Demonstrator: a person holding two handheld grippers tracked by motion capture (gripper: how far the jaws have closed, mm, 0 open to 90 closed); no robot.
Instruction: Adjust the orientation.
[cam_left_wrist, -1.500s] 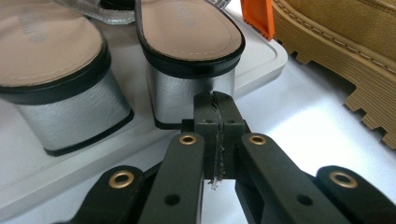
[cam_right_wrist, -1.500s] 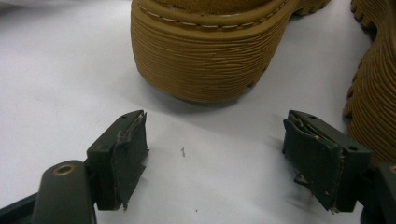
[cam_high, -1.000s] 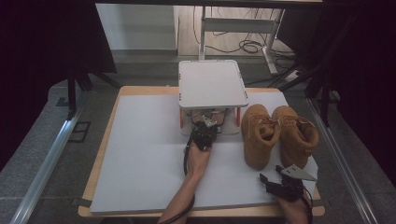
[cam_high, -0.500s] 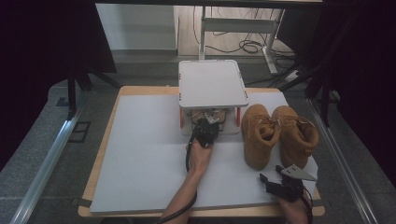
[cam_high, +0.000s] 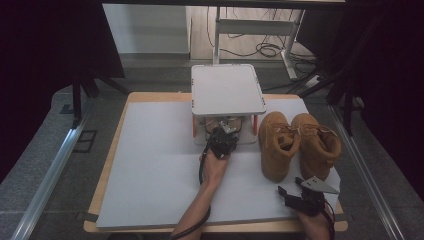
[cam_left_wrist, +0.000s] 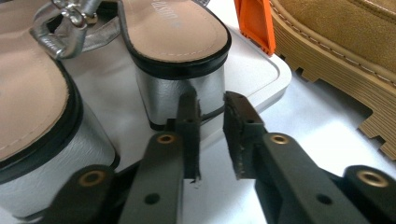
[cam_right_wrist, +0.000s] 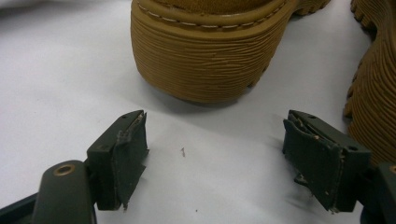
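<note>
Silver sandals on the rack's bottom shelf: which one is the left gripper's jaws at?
The sandal nearer the orange post; the left gripper sits at its heel, while the other sandal lies off to the side.

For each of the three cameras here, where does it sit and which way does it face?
High view: above the person's side, looking forward and down on the table, small rack and tan boots; both forearms, left gripper, right gripper.
Left gripper view: rides the left gripper, facing silver sandals on the rack's lower shelf; jaws just opening, nothing between.
Right gripper view: low over the table, facing a boot heel; jaws wide.
Shared: the boots appear in all three.
</note>
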